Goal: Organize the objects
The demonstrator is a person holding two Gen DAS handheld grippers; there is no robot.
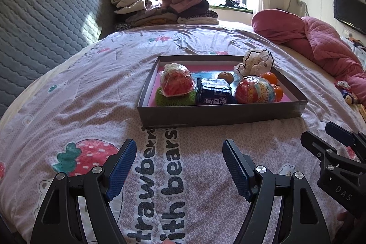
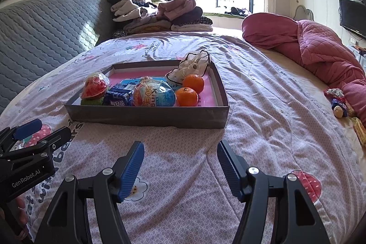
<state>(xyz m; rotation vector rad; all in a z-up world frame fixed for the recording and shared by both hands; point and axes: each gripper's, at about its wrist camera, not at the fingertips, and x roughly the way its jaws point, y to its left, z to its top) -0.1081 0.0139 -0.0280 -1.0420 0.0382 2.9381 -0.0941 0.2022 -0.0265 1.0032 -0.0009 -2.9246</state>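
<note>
A shallow grey box [image 1: 219,114] [image 2: 146,117] with a pink floor lies on the bedspread ahead of both grippers. Inside it are two wrapped red balls [image 1: 176,81] [image 1: 254,90], a dark blue packet [image 1: 213,93] [image 2: 119,96], a green scrubber [image 1: 170,98], tangerines [image 2: 187,96] [image 2: 194,83] and a white cloth pouch [image 1: 255,62] [image 2: 194,66]. My left gripper [image 1: 179,150] is open and empty, short of the box's near wall. My right gripper [image 2: 180,151] is open too, empty, over bare bedspread below the box's right corner.
The bedspread [image 2: 263,106] is pale pink with printed strawberries and lettering. Folded clothes [image 1: 164,8] are stacked at the far end, a rolled pink quilt [image 2: 308,42] lies at the right, with small toys [image 2: 338,102] near it. A grey quilted headboard [image 1: 45,22] stands at the left.
</note>
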